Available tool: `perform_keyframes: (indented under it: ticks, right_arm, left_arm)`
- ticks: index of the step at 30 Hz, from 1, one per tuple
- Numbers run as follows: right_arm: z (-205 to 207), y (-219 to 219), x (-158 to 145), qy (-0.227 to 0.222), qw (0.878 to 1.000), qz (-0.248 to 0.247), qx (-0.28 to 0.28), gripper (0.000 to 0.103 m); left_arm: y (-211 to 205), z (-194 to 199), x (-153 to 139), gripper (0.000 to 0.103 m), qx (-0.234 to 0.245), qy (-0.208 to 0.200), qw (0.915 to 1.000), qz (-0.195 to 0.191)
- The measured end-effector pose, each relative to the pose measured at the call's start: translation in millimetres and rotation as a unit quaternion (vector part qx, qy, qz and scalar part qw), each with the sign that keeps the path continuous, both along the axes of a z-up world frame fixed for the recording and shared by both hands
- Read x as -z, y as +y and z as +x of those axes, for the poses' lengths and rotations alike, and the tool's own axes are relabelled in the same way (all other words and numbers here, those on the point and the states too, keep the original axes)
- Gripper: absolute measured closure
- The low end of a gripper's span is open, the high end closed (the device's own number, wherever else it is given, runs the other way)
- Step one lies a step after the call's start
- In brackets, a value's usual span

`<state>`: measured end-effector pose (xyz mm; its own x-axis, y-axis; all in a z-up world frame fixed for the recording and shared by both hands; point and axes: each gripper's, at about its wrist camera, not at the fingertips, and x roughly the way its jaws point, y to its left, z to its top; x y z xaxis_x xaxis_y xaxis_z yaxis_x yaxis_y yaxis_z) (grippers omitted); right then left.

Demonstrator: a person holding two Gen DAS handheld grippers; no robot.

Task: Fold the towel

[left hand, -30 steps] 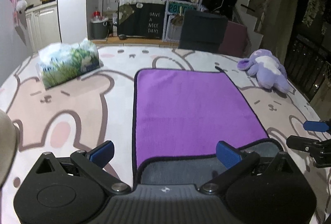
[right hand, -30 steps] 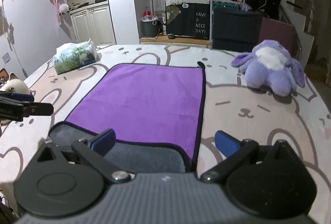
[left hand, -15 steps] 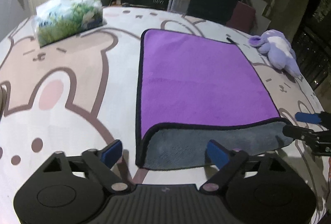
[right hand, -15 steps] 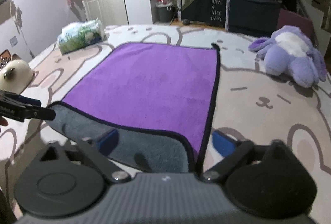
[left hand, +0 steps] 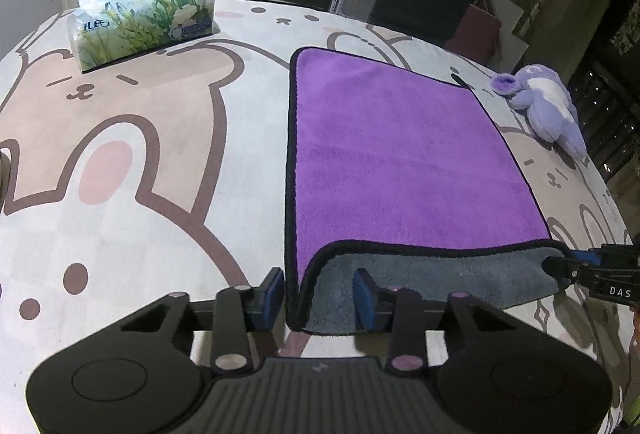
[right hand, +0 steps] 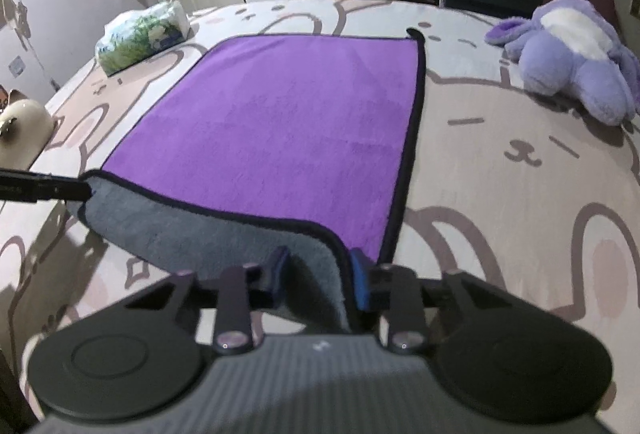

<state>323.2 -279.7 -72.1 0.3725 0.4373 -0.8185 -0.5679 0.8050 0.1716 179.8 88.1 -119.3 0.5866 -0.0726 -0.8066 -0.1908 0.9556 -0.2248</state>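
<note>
Now I see the purple towel (left hand: pixel 400 153) flat on the bear-print tablecloth (left hand: pixel 140 161), its near edge turned over, grey side up. My left gripper (left hand: pixel 318 294) brackets the towel's near left corner, fingers narrowed but not visibly pinching; my right gripper (right hand: pixel 320 280) likewise at the near right corner. Beyond the towel sit a tissue pack (left hand: pixel 140 21) and a purple plush (right hand: pixel 572 61)

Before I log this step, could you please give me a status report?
Left gripper, right gripper: both shut on near towel corners. Near edge lifted, gray underside showing. Plush, tissues off to sides.
</note>
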Motion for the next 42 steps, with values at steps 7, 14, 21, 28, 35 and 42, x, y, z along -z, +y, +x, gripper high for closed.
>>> perform_keyframes:
  ticks: [7, 14, 21, 28, 35, 42]
  right_arm:
    - [-4.1, -2.1, -2.7, 0.004, 1.0, -0.013, -0.01, 0.087]
    - [-10.1, -5.5, -5.9, 0.0, 1.0, -0.02, -0.016, 0.095]
    - [-12.2, -8.0, -16.3, -0.017, 1.0, -0.011, -0.008, 0.096]
    - [-4.1, -10.3, -36.8, -0.048, 0.999, 0.012, 0.01, 0.096]
    - [12.1, -12.2, -61.9, -0.088, 0.995, 0.041, 0.039, 0.097]
    - [31.4, -9.7, -77.4, -0.119, 0.989, 0.057, 0.067, 0.097]
  left_arm:
    - [-2.2, 1.6, -0.5, 0.083, 0.018, 0.004, 0.9998, 0.01]
    - [-4.4, 3.6, -0.9, 0.095, 0.037, 0.012, 0.9988, 0.031]
    - [-7.5, 7.1, -12.5, 0.097, 0.051, -0.006, 0.9972, 0.053]
    - [-3.7, 17.1, -37.9, 0.097, 0.038, -0.051, 0.9962, 0.059]
    - [-2.3, 34.1, -57.3, 0.097, 0.023, -0.089, 0.993, 0.074]
    - [-3.6, 54.1, -69.7, 0.097, 0.013, -0.116, 0.9891, 0.09]
